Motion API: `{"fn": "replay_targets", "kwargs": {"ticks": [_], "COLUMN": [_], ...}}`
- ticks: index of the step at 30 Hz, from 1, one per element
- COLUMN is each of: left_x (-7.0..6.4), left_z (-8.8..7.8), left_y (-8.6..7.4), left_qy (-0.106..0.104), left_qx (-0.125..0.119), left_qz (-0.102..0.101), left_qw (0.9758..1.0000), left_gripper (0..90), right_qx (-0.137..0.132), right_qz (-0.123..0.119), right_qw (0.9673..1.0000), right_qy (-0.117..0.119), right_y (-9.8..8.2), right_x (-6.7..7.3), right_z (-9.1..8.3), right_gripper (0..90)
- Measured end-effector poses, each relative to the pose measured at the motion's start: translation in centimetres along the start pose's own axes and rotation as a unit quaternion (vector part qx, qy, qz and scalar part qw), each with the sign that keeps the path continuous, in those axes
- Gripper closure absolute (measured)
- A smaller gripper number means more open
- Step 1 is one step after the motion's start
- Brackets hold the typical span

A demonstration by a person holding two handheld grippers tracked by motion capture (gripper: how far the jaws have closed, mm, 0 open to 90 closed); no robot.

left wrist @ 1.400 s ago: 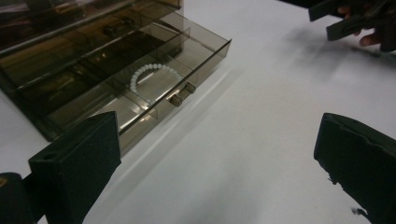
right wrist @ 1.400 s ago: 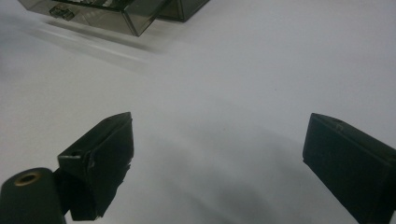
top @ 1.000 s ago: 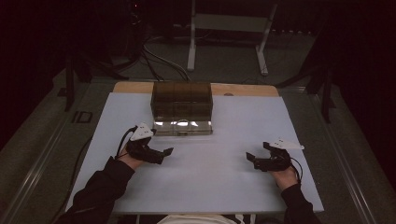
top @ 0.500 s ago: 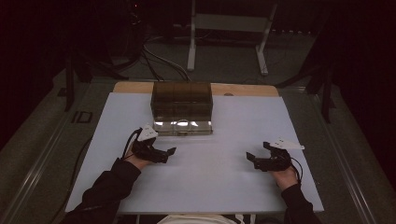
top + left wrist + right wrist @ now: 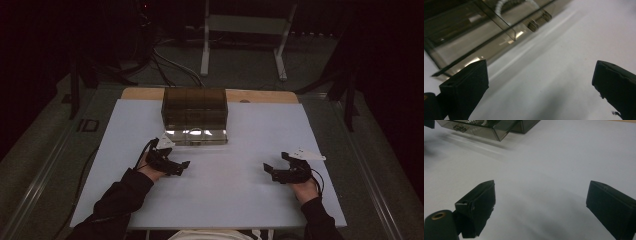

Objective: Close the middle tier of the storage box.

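A smoky clear plastic box [image 5: 195,107] stands at the back middle of the white table [image 5: 240,200], with its drawer [image 5: 196,136] pulled out toward me. My left gripper [image 5: 182,168] rests low on the table just in front of the drawer's left end, open, nothing between its jaws. In the left gripper view the drawer [image 5: 481,37] lies close ahead at upper left, something white [image 5: 504,3] inside it. My right gripper [image 5: 269,170] sits at the right front of the table, open and empty. In the right gripper view the box [image 5: 499,127] lies far off at top left.
A bare wooden strip [image 5: 260,96] runs along the table's far edge behind the box. Cables [image 5: 170,62] and a metal stand [image 5: 245,30] lie on the dark floor beyond. A dark rail [image 5: 40,175] runs along the left of the table.
My left gripper has drifted back toward me and a little to the right, away from the drawer front. The right gripper has barely moved.
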State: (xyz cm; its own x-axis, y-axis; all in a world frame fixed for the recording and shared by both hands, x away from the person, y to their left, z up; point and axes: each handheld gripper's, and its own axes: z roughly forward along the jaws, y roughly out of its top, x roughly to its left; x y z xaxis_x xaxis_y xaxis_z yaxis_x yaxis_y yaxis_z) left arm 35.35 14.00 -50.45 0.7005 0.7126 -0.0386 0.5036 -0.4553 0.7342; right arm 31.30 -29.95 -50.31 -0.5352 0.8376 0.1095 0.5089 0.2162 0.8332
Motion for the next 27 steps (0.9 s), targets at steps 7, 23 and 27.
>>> {"fn": "replay_targets", "kwargs": {"ticks": [7, 23, 27], "left_x": [0.16, -0.13, -0.22], "left_z": [0.54, 0.58, 0.51], "left_y": [0.03, -0.09, -0.14], "left_qy": [0.009, 0.01, 0.017], "left_qx": [0.012, 0.023, 0.018], "left_qz": [-0.004, 0.011, 0.014], "left_qw": [0.9999, 0.9996, 0.9996], "left_gripper": [2.1, 22.2, 35.8], "right_qx": [0.0, 0.001, 0.0], "right_qz": [0.001, 0.0, 0.001], "right_qw": [1.0, 1.0, 1.0], "right_qy": [0.0, 0.002, 0.001], "right_y": [0.0, -0.03, 0.01], "right_x": [0.03, -0.01, 0.05], "right_z": [0.01, 0.04, 0.01], "right_gripper": [8.4, 8.3, 8.3]}}
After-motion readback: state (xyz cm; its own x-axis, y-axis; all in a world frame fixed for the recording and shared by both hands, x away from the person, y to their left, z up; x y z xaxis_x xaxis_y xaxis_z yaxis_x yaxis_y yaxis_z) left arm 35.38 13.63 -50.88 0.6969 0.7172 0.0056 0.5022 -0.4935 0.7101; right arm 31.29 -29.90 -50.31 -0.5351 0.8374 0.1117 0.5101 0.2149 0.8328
